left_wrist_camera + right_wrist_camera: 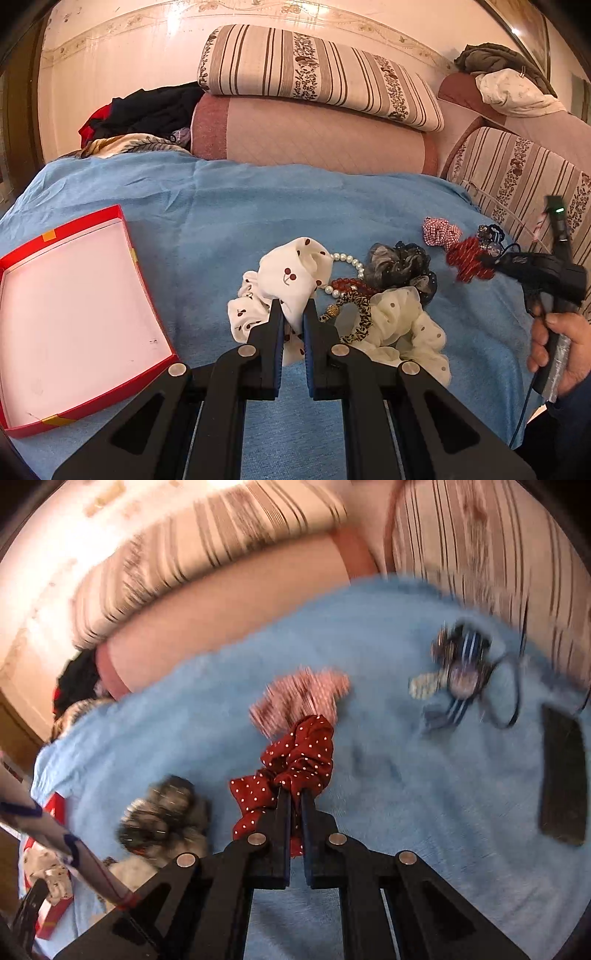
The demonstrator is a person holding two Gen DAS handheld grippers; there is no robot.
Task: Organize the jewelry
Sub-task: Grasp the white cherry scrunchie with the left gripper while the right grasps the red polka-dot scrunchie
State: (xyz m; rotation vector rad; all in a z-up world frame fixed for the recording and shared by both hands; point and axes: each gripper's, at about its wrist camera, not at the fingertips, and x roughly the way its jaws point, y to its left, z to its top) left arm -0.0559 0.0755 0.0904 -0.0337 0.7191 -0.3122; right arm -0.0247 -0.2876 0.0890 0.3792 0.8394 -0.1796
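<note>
On the blue bedspread [258, 206], near the open red box [74, 314], the left tool [293, 310] is clenched on the soft cherry scrunchie [284, 280]. The right tool [293, 797] pinches the red dotted scrunchie [295, 760]; light cloth, best gripped by one fold.

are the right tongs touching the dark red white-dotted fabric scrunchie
Touching. The right wrist view shows the right tongs closed with the dark red white-dotted fabric scrunchie pinched between their fingers.
</note>
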